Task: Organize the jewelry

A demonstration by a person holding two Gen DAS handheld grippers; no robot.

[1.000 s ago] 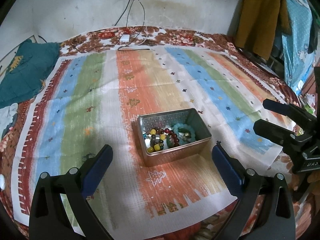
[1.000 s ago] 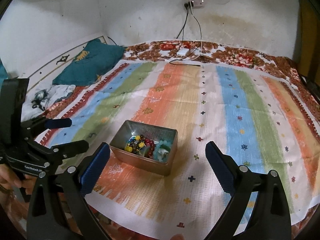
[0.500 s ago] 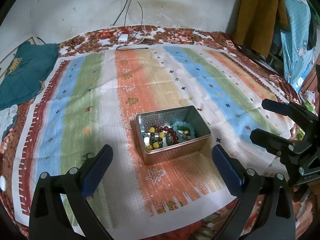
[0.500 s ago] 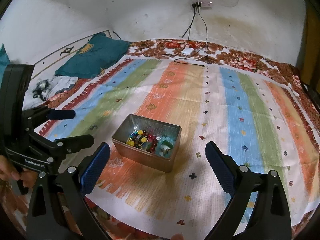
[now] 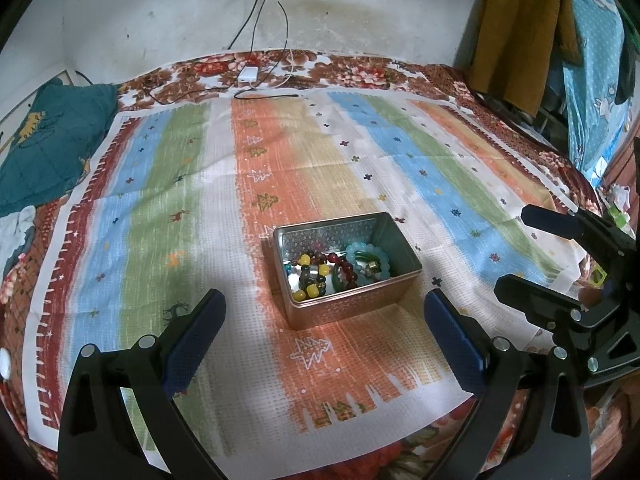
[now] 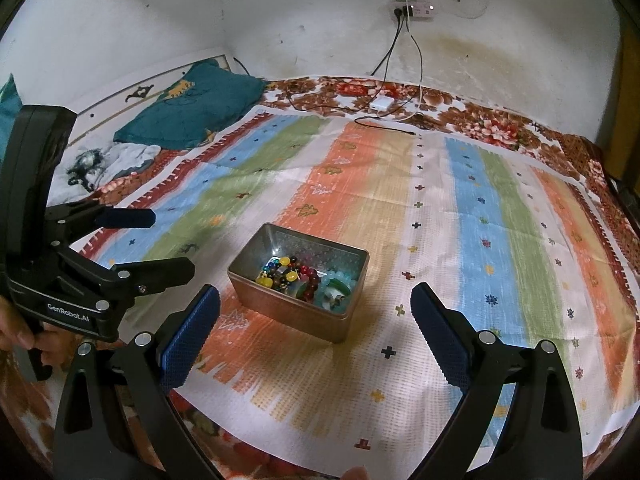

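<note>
An open metal tin (image 5: 394, 236) (image 6: 248, 286) stands on the striped cloth, holding several beaded bracelets: a yellow-and-dark one (image 5: 310, 276) (image 6: 280, 274), a dark red one (image 5: 346, 266) and a pale turquoise one (image 5: 370, 260) (image 6: 340, 286). My left gripper (image 5: 322, 312) is open and empty, hovering just in front of the tin; it also shows at the left of the right wrist view (image 6: 154, 244). My right gripper (image 6: 314, 310) is open and empty, in front of the tin and to its right; it shows at the right of the left wrist view (image 5: 516, 252).
The striped cloth (image 5: 180, 200) (image 6: 480, 220) covers a floral bedspread (image 5: 320, 68). A teal pillow (image 5: 44, 136) (image 6: 196, 108) lies at the far left. A white charger with cables (image 5: 248, 76) (image 6: 382, 104) lies near the wall. Clothes (image 5: 520, 24) hang at the right.
Both grippers have drifted slightly, so the tin sits a little differently in each view. Both stay open and empty. The tin and bracelets have not moved.
</note>
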